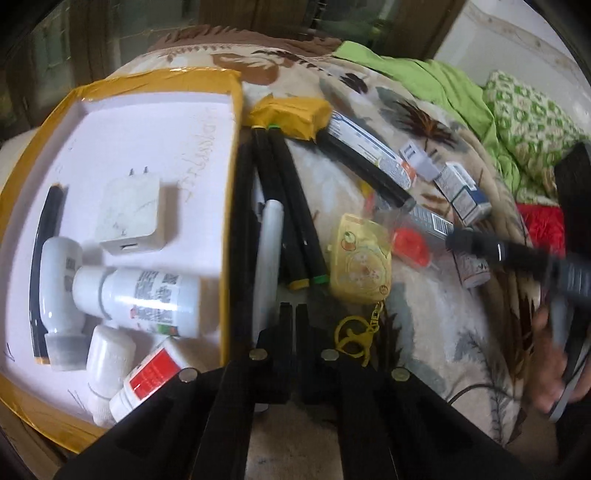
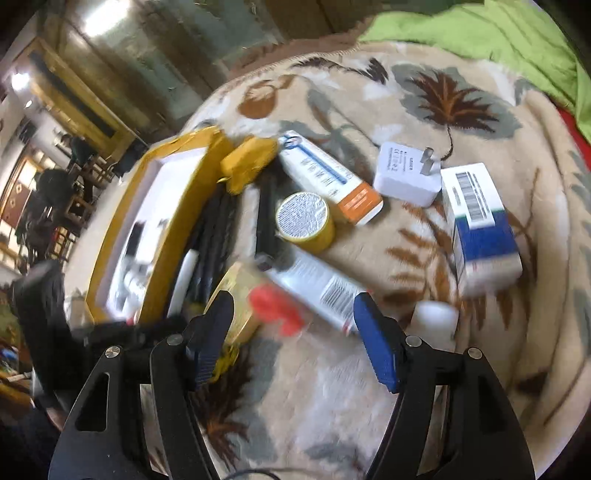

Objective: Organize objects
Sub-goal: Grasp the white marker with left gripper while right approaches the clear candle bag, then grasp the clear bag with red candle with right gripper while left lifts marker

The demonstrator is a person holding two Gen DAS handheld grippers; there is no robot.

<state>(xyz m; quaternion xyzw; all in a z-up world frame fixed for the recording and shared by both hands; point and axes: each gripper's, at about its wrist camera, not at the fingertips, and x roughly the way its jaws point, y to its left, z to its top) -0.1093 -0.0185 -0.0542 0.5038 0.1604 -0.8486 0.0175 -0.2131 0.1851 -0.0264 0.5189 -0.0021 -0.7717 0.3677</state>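
Observation:
My left gripper [image 1: 293, 314] is shut with nothing between its fingers, just below the capped ends of several black markers [image 1: 291, 206] and a white pen [image 1: 269, 251] lying beside the yellow-taped box [image 1: 229, 184]. That box holds a white charger [image 1: 129, 218] and white bottles [image 1: 140, 295]. A yellow keychain case [image 1: 360, 266] lies right of the fingers. My right gripper [image 2: 295, 321] stands open over a red-capped item [image 2: 277, 306] and a white barcoded box [image 2: 321, 288], its blue pads [image 2: 369, 325] touching neither.
On the leaf-patterned blanket [image 2: 332, 387] lie a yellow tape roll [image 2: 306, 221], a long white and orange box [image 2: 332, 177], a white plug adapter [image 2: 406, 173], a blue and white carton [image 2: 480, 229] and a small white bottle [image 2: 436, 314]. Green cloth [image 2: 480, 33] bunches at the far right.

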